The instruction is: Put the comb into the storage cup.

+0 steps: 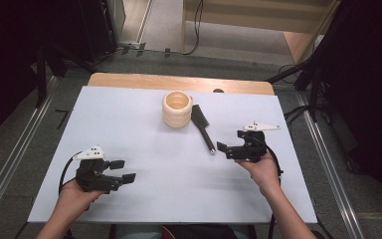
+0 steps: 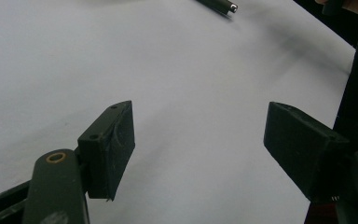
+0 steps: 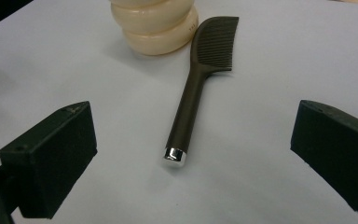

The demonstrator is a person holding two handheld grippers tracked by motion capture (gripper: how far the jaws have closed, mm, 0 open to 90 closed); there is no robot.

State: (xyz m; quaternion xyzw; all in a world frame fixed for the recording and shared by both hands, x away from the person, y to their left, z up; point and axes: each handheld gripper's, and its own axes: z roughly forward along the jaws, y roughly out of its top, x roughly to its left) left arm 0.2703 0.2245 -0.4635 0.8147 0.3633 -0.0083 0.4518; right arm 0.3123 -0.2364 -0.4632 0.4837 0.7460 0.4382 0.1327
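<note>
A dark comb with a silver-capped handle lies flat on the white table, its teeth end beside a cream ribbed cup. In the right gripper view the comb lies just ahead of my jaws, handle cap nearest, with the cup behind it. My right gripper is open, just right of the handle tip, holding nothing. My left gripper is open over bare table at the near left. The left gripper view catches the comb's handle tip at the top edge.
The white table top has a wooden strip along its far edge. Dark stands and cables surround the table on the floor. A person's hands hold both grippers from the near edge.
</note>
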